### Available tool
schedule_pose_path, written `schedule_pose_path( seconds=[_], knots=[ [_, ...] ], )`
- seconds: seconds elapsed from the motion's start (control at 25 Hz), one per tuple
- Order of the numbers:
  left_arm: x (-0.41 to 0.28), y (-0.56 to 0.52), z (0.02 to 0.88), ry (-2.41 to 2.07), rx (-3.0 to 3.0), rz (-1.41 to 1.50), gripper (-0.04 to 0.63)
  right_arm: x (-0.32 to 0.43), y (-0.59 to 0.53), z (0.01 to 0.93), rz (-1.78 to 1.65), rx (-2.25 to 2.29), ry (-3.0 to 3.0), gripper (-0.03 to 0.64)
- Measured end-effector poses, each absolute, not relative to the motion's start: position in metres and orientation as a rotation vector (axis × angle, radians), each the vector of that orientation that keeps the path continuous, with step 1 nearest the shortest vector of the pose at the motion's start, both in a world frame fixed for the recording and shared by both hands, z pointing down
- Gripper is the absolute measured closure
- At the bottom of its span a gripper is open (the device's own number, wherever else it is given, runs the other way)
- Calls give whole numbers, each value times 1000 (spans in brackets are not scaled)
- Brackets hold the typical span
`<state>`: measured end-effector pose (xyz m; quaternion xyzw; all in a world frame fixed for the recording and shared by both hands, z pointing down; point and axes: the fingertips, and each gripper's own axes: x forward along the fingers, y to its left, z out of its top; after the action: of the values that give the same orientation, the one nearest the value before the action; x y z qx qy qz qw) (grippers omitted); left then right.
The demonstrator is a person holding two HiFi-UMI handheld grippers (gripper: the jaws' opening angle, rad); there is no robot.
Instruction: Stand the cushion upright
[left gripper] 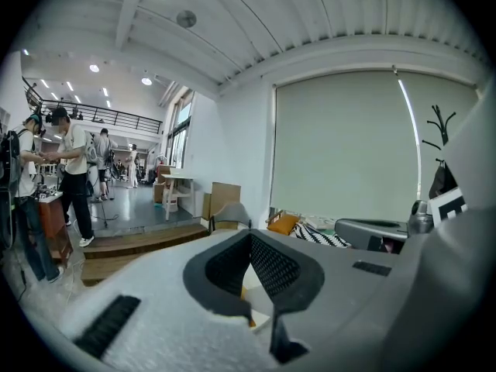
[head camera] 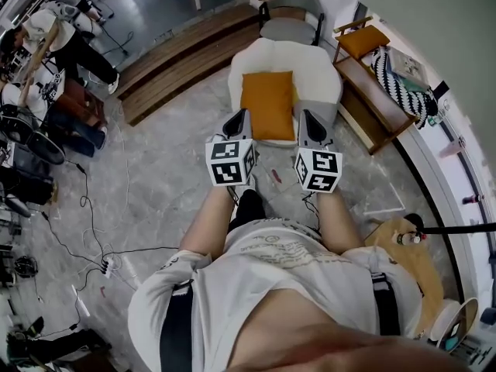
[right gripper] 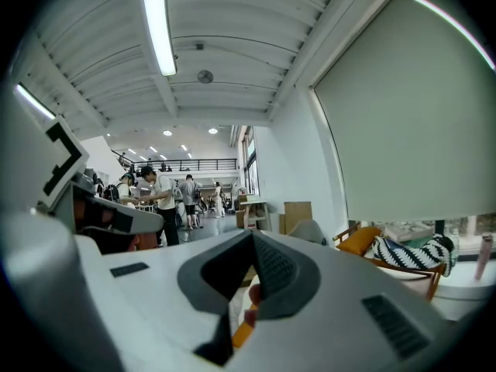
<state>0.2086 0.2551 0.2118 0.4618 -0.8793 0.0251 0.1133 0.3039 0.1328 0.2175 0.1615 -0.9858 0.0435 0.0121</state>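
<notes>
1. Looking from the left, we first see people (head camera: 62, 45) busy at the far side of the room. They are well apart from us, so they are not in our way.
2. Our left tongs (head camera: 238, 117) are closed, with nothing between them. They point at the left edge of the cushion, near it but not touching.
3. The orange cushion (head camera: 267, 105) is in the middle, on the seat of the white armchair (head camera: 319, 72). It seems to lie flat with its top edge near the chair back, so we think it is not stood up yet.
4. Our right tongs (head camera: 308, 117) are closed too and hold nothing. They point at the cushion's right edge. We think we keep one on each side so we can lift both edges and lean it on the chair back.
5. Far right, a wooden bench (head camera: 372, 103) holds another orange cushion (head camera: 364, 41) and a striped one (head camera: 397, 74). Those are not our job.
</notes>
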Motion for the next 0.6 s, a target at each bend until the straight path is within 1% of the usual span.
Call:
schedule_pose_path(
  seconds=[0.2,0.6],
  knots=[
    [199,243,208,-2574,1384,78,574,294,122,215,146,530,-3074,591],
    [156,223,216,-2555,1396,58,574,252,105,219,111,537,-3060,591]
  ],
)
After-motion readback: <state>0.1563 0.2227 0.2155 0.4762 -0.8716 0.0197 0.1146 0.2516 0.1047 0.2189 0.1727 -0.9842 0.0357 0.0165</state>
